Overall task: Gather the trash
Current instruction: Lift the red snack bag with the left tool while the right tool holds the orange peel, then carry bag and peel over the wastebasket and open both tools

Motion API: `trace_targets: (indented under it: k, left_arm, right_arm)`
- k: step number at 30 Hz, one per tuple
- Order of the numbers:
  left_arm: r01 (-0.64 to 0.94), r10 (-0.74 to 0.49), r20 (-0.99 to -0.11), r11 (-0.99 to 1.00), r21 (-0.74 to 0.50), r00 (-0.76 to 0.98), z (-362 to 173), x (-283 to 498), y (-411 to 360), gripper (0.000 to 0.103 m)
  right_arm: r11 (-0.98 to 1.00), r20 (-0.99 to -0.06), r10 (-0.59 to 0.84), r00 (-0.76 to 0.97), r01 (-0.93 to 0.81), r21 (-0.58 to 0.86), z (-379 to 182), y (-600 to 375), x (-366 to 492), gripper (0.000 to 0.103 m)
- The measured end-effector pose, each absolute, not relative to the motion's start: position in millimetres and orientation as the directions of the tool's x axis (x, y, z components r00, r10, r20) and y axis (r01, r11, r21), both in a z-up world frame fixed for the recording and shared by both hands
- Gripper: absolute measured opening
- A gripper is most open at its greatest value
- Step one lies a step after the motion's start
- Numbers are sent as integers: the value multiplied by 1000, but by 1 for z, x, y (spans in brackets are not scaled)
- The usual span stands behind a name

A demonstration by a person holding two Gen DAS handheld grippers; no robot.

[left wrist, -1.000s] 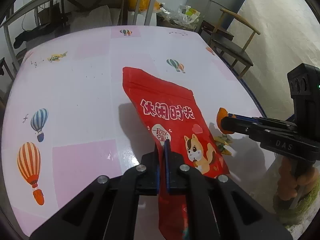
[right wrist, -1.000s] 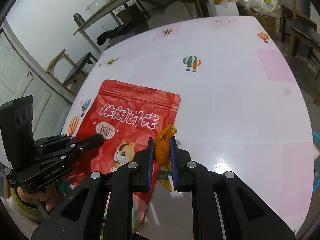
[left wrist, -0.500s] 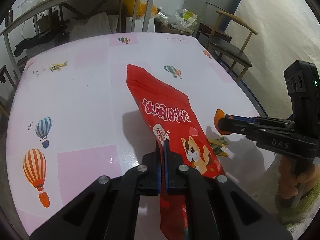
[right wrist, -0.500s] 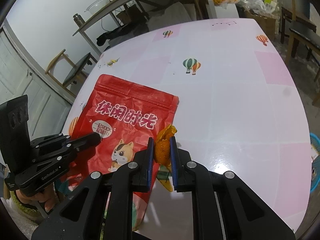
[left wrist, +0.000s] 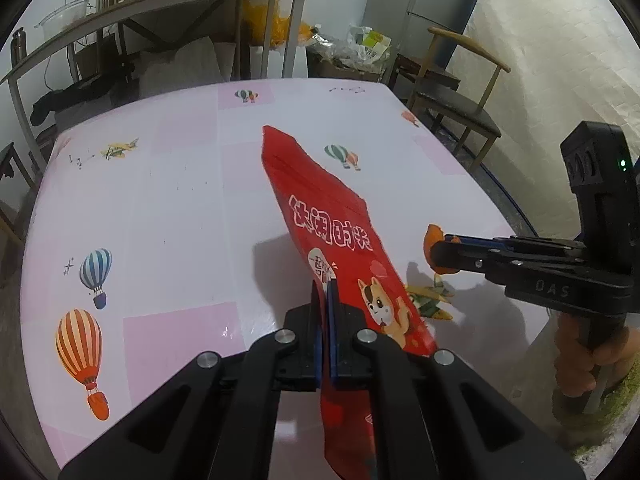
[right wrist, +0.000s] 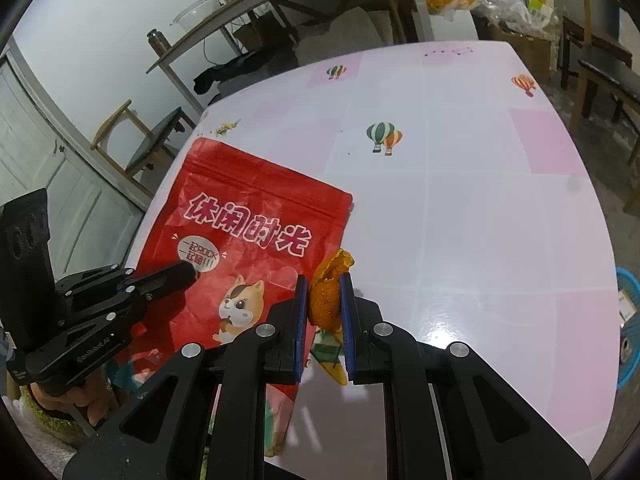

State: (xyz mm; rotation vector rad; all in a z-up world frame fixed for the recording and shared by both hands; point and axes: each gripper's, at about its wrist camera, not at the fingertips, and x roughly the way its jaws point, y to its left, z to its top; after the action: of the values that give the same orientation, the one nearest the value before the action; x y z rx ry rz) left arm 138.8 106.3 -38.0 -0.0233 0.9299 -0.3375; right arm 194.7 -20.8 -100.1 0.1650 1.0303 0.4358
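My left gripper [left wrist: 325, 292] is shut on a red snack bag [left wrist: 332, 224] with white Chinese letters and a cartoon cat, and holds it up off the pink balloon-print table [left wrist: 160, 200]. The bag also shows in the right wrist view [right wrist: 248, 248], tilted upright, with the left gripper [right wrist: 188, 270] pinching its left edge. My right gripper [right wrist: 323, 300] is shut on a piece of orange peel [right wrist: 330, 284] just right of the bag, above the table. In the left wrist view the right gripper [left wrist: 438, 254] holds the peel [left wrist: 433, 238] beside the bag.
A blue basket [right wrist: 628, 320] sits on the floor past the table's right edge. Wooden chairs [left wrist: 452, 92] stand to the right and a chair [right wrist: 148, 144] to the left. A metal shelf table [left wrist: 168, 12] with clutter stands behind.
The left gripper has lifted the red bag higher and tilted it more upright. The right gripper with the peel has stayed almost still.
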Motion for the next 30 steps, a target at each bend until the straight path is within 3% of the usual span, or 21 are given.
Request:
trace_targets:
  k: [17,25,30]
  left_arm:
    - [419,-515,-638,852,-313,572,37,159,70,0]
    - [580,-665,-633,716,-389,397,54,199,-45,0]
    - [655,-685,-677,646,-392,270,41,219,-141,0]
  right_arm:
    - [917,-707,381,596,-147,370,-64,-89,174,14]
    - [908,-656,167,736,144,393,-49,-226,128,14]
    - [831,-688,-4,726,385,402,-69,-322,88,14]
